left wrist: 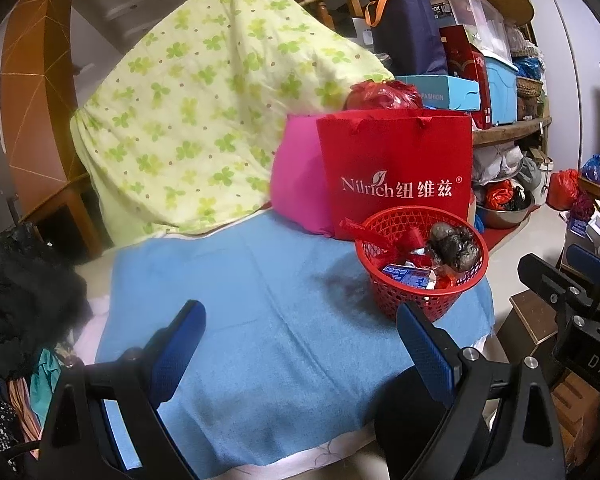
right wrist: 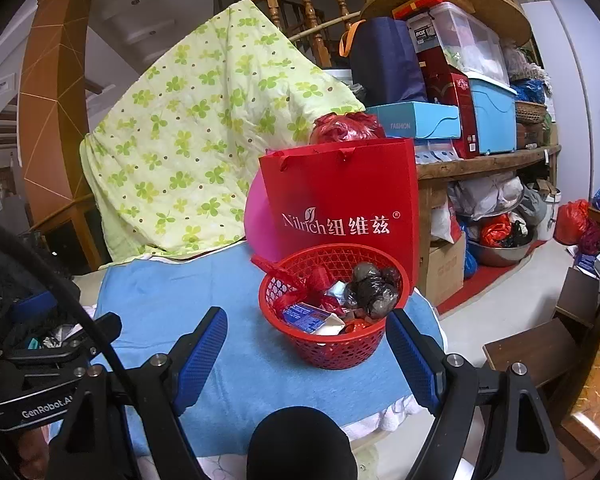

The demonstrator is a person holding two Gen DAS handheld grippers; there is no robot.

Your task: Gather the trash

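Note:
A red mesh basket point(left wrist: 420, 280) point(right wrist: 334, 344) stands on the blue towel point(left wrist: 260, 320) point(right wrist: 172, 304) near its right edge. It holds trash: a dark crumpled plastic bag point(left wrist: 454, 248) point(right wrist: 370, 288), a blue-and-white carton point(left wrist: 410, 274) point(right wrist: 310, 316) and red wrappers. My left gripper point(left wrist: 300, 328) is open and empty above the towel, left of the basket. My right gripper point(right wrist: 306, 340) is open and empty, just in front of the basket. The right gripper also shows at the right edge of the left wrist view point(left wrist: 572, 292).
A red Nilrich paper bag point(left wrist: 396, 172) point(right wrist: 340, 204) and a pink cushion point(left wrist: 296, 184) stand behind the basket. A green clover quilt point(left wrist: 204, 112) point(right wrist: 204, 136) hangs at the back. Cluttered shelves point(right wrist: 480, 120) are on the right. Dark clothes point(left wrist: 20, 288) lie at the left.

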